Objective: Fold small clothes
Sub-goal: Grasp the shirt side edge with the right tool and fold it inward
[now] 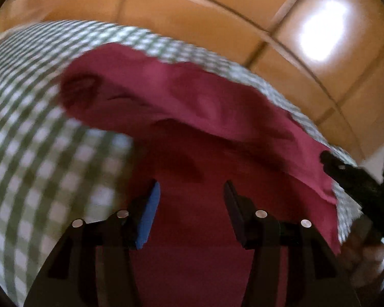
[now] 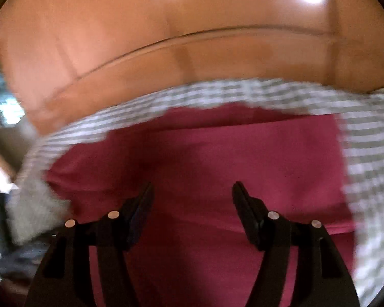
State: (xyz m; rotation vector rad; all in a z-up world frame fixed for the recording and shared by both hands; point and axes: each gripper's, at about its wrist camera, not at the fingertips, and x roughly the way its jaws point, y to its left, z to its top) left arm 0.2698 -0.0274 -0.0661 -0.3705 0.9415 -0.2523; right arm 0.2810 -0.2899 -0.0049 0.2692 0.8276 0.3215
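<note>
Looking along the left gripper [image 1: 190,186], we see both fingers spread apart with nothing clamped between them; the left finger carries a blue pad [image 1: 148,217]. The red garment [image 1: 192,117] fills the space below and ahead of the fingertips. We cannot tell whether the fingertips touch the fabric, because the view is blurred.

The red garment lies on a green-and-white checked cloth [image 1: 33,138]. In the left wrist view, the garment shows a raised fold running from the upper left toward the right, with a darker rounded hollow near its left end. The checked cloth borders the garment on the left and along its far edge. Beyond the cloth we see an orange-brown tiled floor [image 1: 192,12] with bright reflections.

At the right edge of the left wrist view, a dark part of the right gripper [image 1: 355,176] appears over the garment's right edge; contact there cannot be determined.

In the right wrist view, the right gripper [image 2: 192,188] also has its fingers set well apart, and no fabric is pinched between them. The red garment [image 2: 217,158] lies flat and wide beneath and ahead of this gripper. The checked cloth [image 2: 371,153] surrounds it on the far side and both flanks. The tiled floor [image 2: 166,51] occupies the upper part of the view.
</note>
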